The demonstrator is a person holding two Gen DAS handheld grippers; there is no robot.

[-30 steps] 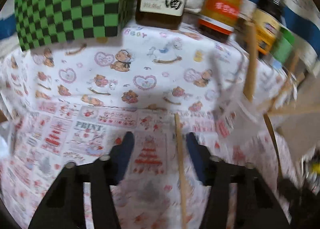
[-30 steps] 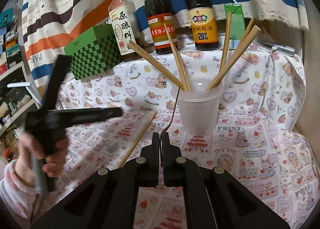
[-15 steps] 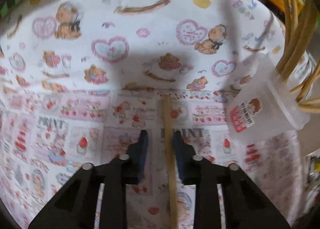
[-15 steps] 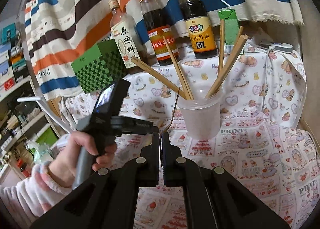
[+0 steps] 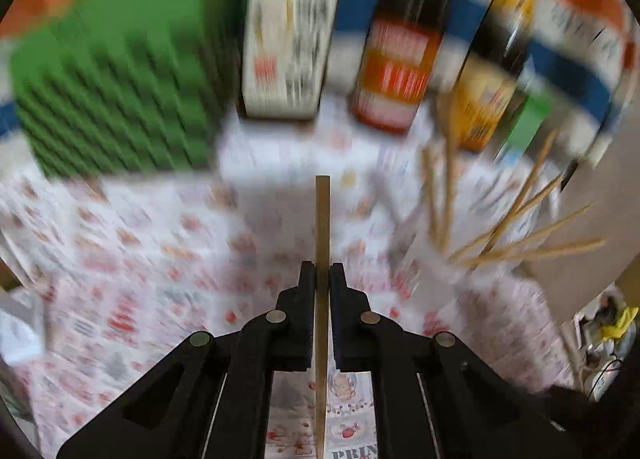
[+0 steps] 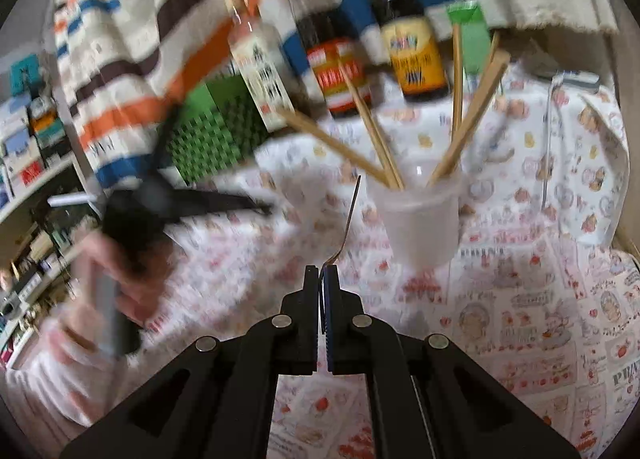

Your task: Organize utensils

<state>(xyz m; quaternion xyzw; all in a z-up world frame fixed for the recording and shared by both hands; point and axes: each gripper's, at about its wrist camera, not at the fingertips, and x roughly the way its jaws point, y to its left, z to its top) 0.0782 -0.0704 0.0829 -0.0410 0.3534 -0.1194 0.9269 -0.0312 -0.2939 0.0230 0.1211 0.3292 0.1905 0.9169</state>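
Note:
My left gripper (image 5: 322, 273) is shut on a wooden chopstick (image 5: 322, 219) that points forward, lifted off the patterned cloth. Several chopsticks (image 5: 520, 235) stand fanned out to its right, blurred. My right gripper (image 6: 322, 273) is shut on a thin metal utensil (image 6: 349, 219) whose handle curves up toward a clear plastic cup (image 6: 418, 219). The cup stands on the cloth and holds several chopsticks (image 6: 468, 127). The left gripper (image 6: 264, 207) shows blurred in the right wrist view, left of the cup.
Three sauce bottles (image 6: 340, 59) and a green checkered box (image 6: 216, 131) stand behind the cup, below a striped cloth (image 6: 152, 19). A green carton (image 6: 472, 39) stands at the back right. Shelves (image 6: 28, 163) are on the far left.
My left gripper closed on the chopstick that lay on the cloth and lifted it, tilting up fast. My right gripper kept its hold on the metal utensil.

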